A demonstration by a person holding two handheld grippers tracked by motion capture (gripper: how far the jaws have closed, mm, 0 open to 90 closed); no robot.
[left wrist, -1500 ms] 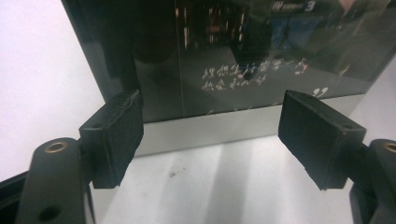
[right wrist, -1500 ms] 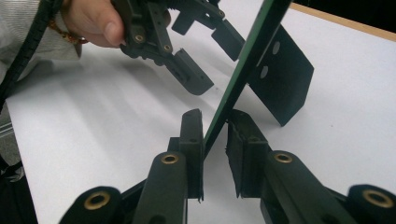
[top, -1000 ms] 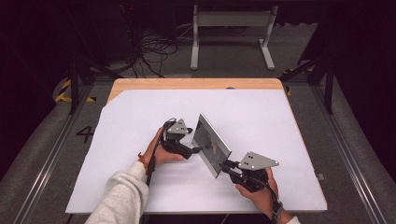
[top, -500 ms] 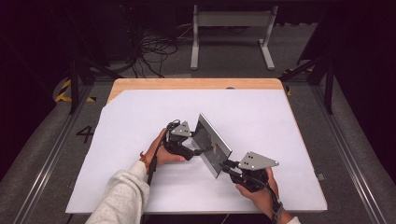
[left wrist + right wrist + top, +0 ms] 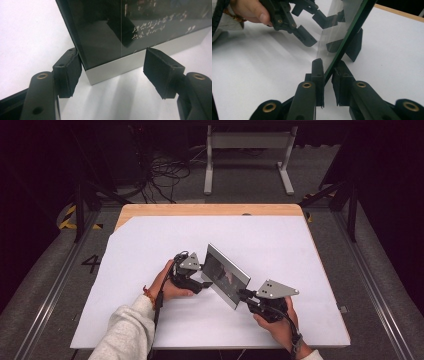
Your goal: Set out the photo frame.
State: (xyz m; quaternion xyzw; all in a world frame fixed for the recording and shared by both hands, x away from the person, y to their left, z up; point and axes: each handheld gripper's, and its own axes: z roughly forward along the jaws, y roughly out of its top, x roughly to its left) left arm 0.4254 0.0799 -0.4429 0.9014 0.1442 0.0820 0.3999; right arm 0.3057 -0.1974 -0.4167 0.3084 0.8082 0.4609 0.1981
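- Landmark for all positions: the glass panel (image 5: 227, 276), a dark framed pane with a silver edge, which stood tilted on the white sheet (image 5: 280, 240) over the table, near the person's side.
- Nearest, at the panel's near corner: the right gripper (image 5: 246, 294) clamped the panel's thin edge. The right gripper view showed both pads pressed against the two faces of the pane (image 5: 344, 37), a contact the high view left too small to judge.
- The right hand (image 5: 275, 320) sat behind that gripper, toward the table's front edge.
- On the panel's left side: the left gripper (image 5: 207, 283), held by the left hand (image 5: 167, 282) in a light sleeve (image 5: 125, 332).
- The left gripper view showed its jaws straddling the panel's silver lower corner (image 5: 112, 70); one pad (image 5: 68, 72) sat right against the dark edge, the other pad (image 5: 160, 70) stood apart from the face. The jaws had just been closing, with the panel between them, not yet pinching it.
- That view also showed pale handwriting-like marks on the dark pane, illegible from above.
- The right gripper view caught the left gripper (image 5: 312, 27) beyond the panel and its reflection in the glass.
- Beyond the panel: bare wooden table edge (image 5: 210, 210), then cables (image 5: 160, 175) and a grey stand (image 5: 247, 157) on the floor.
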